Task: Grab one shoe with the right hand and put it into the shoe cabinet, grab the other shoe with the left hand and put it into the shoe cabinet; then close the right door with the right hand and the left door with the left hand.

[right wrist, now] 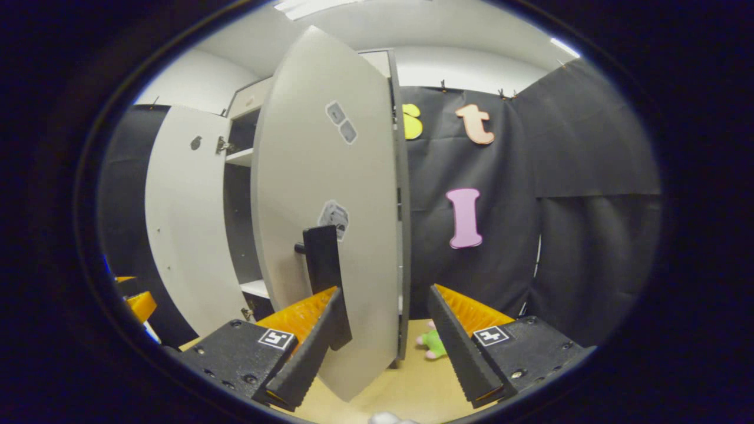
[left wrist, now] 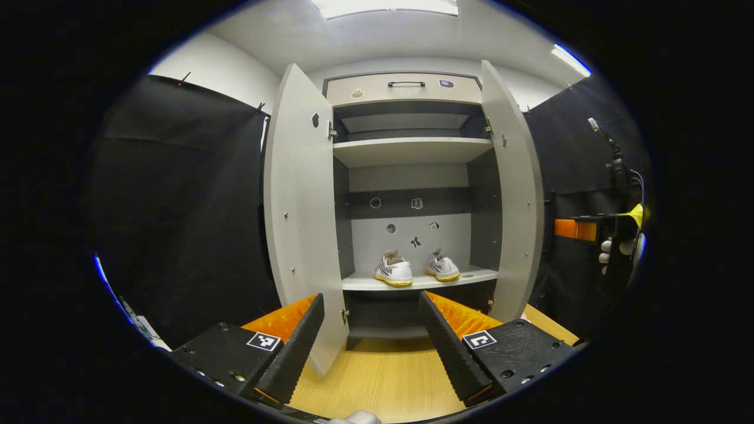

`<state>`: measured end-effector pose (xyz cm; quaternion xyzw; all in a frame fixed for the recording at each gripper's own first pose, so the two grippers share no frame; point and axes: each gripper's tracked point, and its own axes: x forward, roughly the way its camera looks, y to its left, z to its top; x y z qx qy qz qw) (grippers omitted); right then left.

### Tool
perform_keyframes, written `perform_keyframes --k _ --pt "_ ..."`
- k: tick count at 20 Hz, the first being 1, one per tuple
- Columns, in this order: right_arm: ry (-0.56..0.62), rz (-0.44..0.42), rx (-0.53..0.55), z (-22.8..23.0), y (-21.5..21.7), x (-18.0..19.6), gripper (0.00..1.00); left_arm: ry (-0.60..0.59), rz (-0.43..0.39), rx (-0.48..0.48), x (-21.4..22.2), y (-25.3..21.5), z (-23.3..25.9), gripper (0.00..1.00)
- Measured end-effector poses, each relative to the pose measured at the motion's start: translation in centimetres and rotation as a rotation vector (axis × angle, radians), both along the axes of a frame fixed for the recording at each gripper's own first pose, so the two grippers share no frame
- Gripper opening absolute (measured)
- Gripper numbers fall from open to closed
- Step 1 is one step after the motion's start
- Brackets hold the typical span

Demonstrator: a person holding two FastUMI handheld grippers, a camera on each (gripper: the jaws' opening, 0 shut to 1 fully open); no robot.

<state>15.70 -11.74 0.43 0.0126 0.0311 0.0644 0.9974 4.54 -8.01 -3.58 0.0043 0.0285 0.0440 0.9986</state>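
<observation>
Both white sneakers with yellow soles stand on the lower shelf of the grey wooden shoe cabinet, at the centre of the left gripper view, so I judge the door step is in hand. My right tool is wide open, its fingers astride the edge of the right door, gripping nothing. My left tool is open and empty, low in the frame, near the left door. Next I must push the right door shut

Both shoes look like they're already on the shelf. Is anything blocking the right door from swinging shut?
Nothing visible does. The right door stands open with its edge between the open fingers of the right gripper. Both shoes sit well back on the cabinet shelf, clear of the doorway.
</observation>
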Motion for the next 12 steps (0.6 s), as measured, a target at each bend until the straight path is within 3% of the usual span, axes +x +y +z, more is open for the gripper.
perform_keyframes --k 3,12 --pt "0.036 0.109 -0.019 -1.3 3.9 -0.3 0.96 0.000 0.003 0.002 -0.7 0.9 0.2 0.96" --pt "0.048 0.061 -0.032 -2.4 6.1 -5.1 1.00 0.006 -0.019 -0.008 -1.8 4.1 -0.1 0.96"
